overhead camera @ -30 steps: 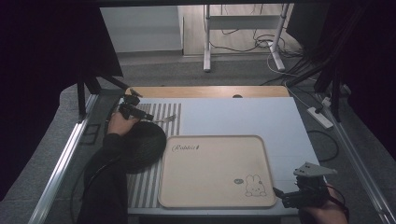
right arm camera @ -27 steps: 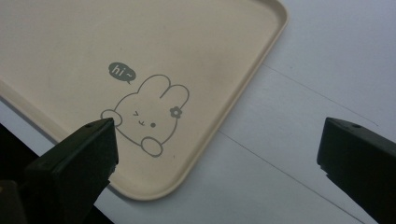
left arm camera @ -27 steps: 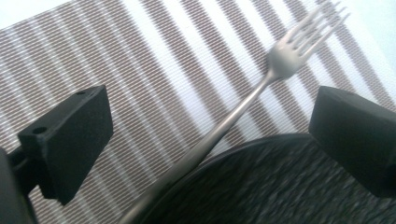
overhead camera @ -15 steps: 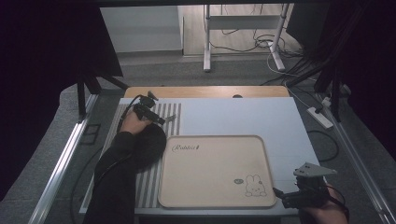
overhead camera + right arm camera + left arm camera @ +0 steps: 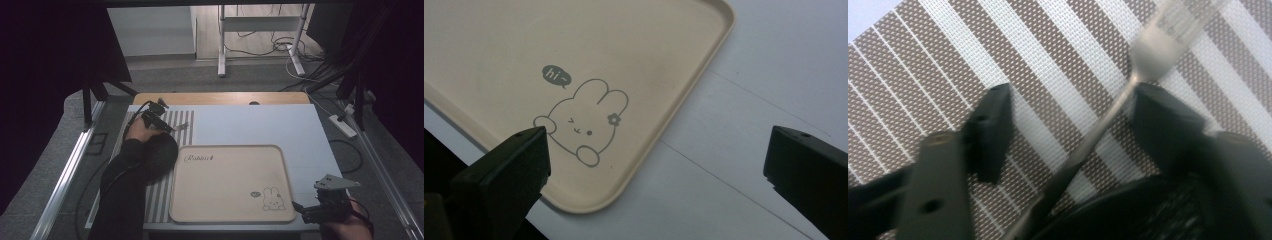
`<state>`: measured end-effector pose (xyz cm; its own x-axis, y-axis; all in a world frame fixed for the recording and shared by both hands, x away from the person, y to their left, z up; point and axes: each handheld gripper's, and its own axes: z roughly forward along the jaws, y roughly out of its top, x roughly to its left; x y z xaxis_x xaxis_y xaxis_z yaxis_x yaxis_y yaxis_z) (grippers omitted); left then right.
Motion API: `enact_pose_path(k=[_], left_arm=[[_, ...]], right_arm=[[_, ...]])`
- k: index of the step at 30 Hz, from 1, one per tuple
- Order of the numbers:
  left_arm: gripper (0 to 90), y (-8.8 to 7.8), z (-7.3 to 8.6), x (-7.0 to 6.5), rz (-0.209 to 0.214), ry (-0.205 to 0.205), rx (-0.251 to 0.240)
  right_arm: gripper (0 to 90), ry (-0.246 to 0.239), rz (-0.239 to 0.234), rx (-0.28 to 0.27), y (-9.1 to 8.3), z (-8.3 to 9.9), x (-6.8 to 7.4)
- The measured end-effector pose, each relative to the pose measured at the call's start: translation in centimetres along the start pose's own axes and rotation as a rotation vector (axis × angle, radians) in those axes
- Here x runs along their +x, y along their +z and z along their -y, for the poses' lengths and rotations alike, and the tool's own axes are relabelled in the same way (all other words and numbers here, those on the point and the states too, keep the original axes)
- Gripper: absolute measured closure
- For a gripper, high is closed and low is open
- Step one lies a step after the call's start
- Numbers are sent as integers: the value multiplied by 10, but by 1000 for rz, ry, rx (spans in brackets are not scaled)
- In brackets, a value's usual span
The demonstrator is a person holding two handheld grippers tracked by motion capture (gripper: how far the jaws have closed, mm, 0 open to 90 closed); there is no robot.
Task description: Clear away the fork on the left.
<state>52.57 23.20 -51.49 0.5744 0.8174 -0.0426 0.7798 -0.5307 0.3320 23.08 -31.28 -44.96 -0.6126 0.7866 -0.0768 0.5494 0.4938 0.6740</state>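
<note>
Jaws of the left gripper (image 5: pixel 1068 125) stand wide apart over the striped mat (image 5: pixel 923 60); a fork (image 5: pixel 1128 85) lies between them, touching a black bowl (image 5: pixel 157 152). Right gripper (image 5: pixel 659 165) hangs open too, by the corner of the bunny tray (image 5: pixel 634 50).

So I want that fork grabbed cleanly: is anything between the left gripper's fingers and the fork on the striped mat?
Nothing visible does. In the left gripper view the open left gripper has the fork lying slantwise in the gap between its fingers, over the striped mat. The dark bowl sits below, near the handle end.
</note>
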Motion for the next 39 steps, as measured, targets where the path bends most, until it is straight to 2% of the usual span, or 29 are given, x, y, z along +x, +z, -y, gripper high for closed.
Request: enact_pose_path(k=[3, 5, 7, 8, 10, 12, 13, 18, 21, 24, 29, 31, 35, 39], left_arm=[[465, -2, 1, 4, 8, 17, -5], [600, -3, 2, 5, 2, 38, -9], [637, -3, 2, 6, 11, 62, -12], [763, -4, 3, 5, 15, 82, -12], [780, -4, 3, 5, 19, 104, -15], [835, -4, 2, 4, 23, 139, -4], [856, -4, 1, 4, 25, 126, 3], [860, -4, -2, -2, -30, 199, 21], [861, -6, -2, -3, -92, 240, 31], [861, -12, -1, -1, -128, 245, 20], [861, -24, 0, 3, -205, 264, 54], [861, -31, 2, 5, -230, 263, 53], [861, -46, 7, 9, -249, 262, 47], [860, -52, 11, 12, -185, 236, 61]], right_arm=[[0, -3, 1, 3, 0, 0, 0], [0, -1, -1, 1, 0, 0, 0], [0, -4, 0, 4, 0, 0, 0], [0, -4, 0, 3, 0, 0, 0], [0, -4, -1, 4, 0, 0, 0], [0, -5, -2, 3, 0, 0, 0], [0, -6, -2, 3, 0, 0, 0], [0, -7, -4, 4, 0, 0, 0], [0, -6, -4, 4, 0, 0, 0], [0, -7, -5, 4, 0, 0, 0], [0, -7, -6, 4, 0, 0, 0], [0, -7, -6, 3, 0, 0, 0], [0, -9, -7, 5, 0, 0, 0], [0, -13, -5, 6, 1, 0, 1]])
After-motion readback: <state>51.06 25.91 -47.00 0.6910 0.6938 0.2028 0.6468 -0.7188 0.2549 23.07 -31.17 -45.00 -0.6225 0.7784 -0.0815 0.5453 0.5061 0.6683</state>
